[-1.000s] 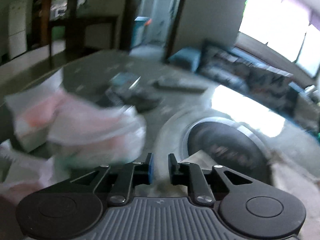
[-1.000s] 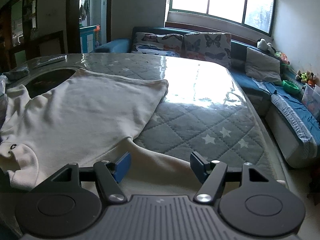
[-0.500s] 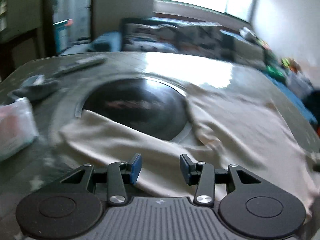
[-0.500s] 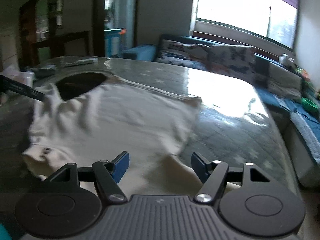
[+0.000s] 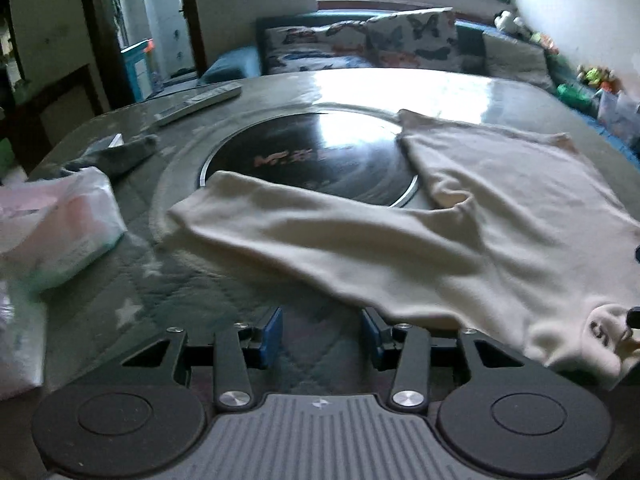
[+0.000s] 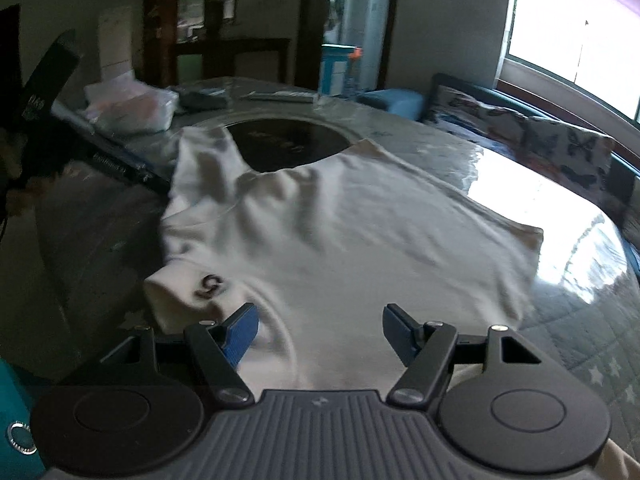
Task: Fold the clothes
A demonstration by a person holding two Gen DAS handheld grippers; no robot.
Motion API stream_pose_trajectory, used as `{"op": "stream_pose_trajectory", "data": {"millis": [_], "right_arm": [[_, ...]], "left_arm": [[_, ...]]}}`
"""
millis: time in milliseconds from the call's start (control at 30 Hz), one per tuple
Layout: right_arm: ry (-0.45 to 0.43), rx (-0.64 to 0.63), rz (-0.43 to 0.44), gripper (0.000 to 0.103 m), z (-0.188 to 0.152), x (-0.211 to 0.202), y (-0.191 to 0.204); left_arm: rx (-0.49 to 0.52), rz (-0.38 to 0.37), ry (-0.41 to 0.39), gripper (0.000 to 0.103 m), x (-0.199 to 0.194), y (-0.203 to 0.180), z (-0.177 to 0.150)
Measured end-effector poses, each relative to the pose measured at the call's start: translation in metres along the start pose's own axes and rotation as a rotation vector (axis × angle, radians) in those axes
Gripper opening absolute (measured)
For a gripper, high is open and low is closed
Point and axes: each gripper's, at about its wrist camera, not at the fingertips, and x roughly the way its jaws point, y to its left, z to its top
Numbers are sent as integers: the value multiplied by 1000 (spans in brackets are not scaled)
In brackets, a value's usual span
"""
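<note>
The left gripper (image 5: pixel 321 330) is held low over the quilted table cover (image 5: pixel 224 292) with its blue-padded fingers spread apart and nothing between them; only the star-patterned cover is seen in the gap, and the near edge of a cream shirt (image 5: pixel 460 240) lies just beyond the fingertips. The right gripper (image 6: pixel 320 330) is likewise spread wide and empty, and is poised above the shirt (image 6: pixel 340 232), whose fabric fills the space between and beyond its fingers. The shirt is laid out across the table, rumpled rather than flat, with one sleeve (image 5: pixel 280 220) stretched toward the left side over the rim of a round black glass plate (image 5: pixel 312 160) set in the table. A dark printed mark (image 6: pixel 210 286) is seen on a folded part of the shirt at its near left corner in the right wrist view, close to the left finger of the right gripper. A plastic-wrapped bundle (image 5: pixel 60 224) rests on the table to the left of the sleeve, and a remote control (image 5: pixel 200 102) lies farther back. A sofa with butterfly-patterned cushions (image 5: pixel 360 40) stands behind the table beneath a bright window (image 6: pixel 580 32). In the right wrist view, dark parts of the left gripper are visible at the left edge, though blurred.
</note>
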Motion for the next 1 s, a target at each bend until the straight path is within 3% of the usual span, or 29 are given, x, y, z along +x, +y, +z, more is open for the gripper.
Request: {"op": "stream_pose_trajectory", "data": {"millis": [233,567,767,900,1000], "right_arm": [[-13,32,34,70,6,8,0],[35,86,90,70,-2,8,-7],[18,132,100,70,-1,-1,-18],[-22,173,53,70,1,-11,-29],[-28,211,13,70,-1,-11,-38]], "left_arm": [[-51,-101,-101,46,-5,-19,25],[-12,-35,-34,49,12,-13,3],[-93,-15,29,49,2,9,4],[-80,-114,-58,49,-11,-9,23],[-54,-255,-92,49,-5,-33,38]]}}
